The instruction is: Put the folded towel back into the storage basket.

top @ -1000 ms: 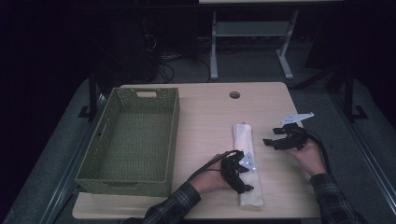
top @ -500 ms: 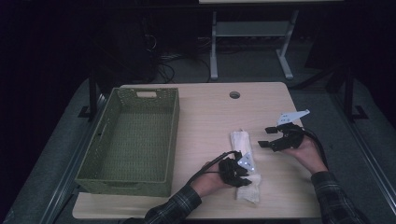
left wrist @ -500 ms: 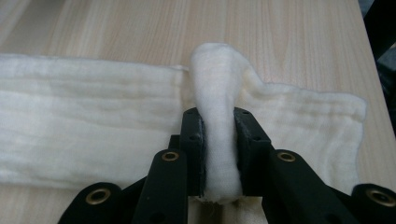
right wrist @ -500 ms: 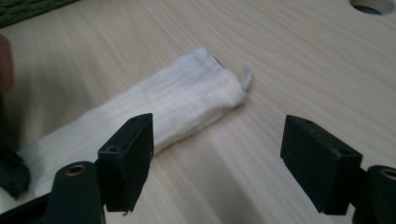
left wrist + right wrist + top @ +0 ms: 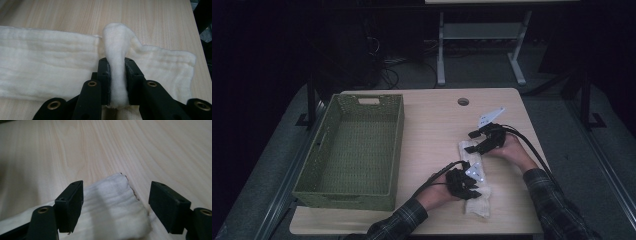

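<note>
Left gripper view: left claw pinches a raised fold of cream cloth; right claw gapes.

Room dark overall, light falls mainly on the table, a pale wood-grain top with rounded corners and a round cable hole near its far edge. Grey carpeted floor around it, darker toward the left. Beyond the far edge, a light grey metal frame with two legs and a crossbar, feet on the floor. Tangle of dark cables on the floor left of that frame. Dark metal rails run along both sides of the table.
</note>
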Tool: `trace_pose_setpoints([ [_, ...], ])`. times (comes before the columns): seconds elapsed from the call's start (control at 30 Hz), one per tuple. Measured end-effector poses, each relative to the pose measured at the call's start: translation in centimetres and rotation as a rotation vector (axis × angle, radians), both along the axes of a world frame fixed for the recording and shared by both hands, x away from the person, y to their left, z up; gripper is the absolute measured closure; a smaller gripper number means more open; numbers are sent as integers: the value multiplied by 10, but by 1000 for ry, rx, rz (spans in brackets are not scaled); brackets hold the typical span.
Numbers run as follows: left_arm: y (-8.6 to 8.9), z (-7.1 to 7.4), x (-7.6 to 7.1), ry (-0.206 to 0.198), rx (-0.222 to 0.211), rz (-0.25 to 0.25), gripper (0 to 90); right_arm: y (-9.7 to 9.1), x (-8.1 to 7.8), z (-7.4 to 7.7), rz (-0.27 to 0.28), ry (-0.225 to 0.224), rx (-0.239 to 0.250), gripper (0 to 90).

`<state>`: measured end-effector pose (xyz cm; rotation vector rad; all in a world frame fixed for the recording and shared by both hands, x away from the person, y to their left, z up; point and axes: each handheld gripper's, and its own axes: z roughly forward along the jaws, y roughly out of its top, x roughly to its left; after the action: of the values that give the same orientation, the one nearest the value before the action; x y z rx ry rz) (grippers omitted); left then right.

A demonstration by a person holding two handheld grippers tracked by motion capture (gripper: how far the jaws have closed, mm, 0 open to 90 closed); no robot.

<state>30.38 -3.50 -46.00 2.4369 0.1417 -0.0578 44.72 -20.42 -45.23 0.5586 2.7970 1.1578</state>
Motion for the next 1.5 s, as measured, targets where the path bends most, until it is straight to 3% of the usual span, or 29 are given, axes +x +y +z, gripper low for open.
trace_pose_setpoints([
  [0.27,0,0,1,9,-1,-2,765,6,7,-18,38,7,-61,280],
  [0.3,0,0,1,10,-2,-1,765,5,6,-18,34,7,-50,291],
  [0.47,0,0,1,5,-1,-4,766,3,1,-16,58,0,-47,471],
  [0.57,0,0,1,6,-1,-1,769,-2,0,-16,69,24,-29,632],
  [0.67,2,0,4,30,-13,6,783,-6,0,-17,64,62,-13,735],
  [0.9,5,5,4,42,-38,14,787,-7,-2,-14,53,71,-10,770],
  [0.97,7,12,2,48,-60,18,788,-7,-4,-8,52,65,-4,772],
  [1.17,13,23,1,57,-71,29,787,-6,-8,4,52,56,16,774],
  [1.37,23,43,-1,44,-90,64,787,-3,-7,23,61,30,38,775],
  [1.5,32,59,0,27,-76,92,787,-1,-4,35,65,18,54,775],
])
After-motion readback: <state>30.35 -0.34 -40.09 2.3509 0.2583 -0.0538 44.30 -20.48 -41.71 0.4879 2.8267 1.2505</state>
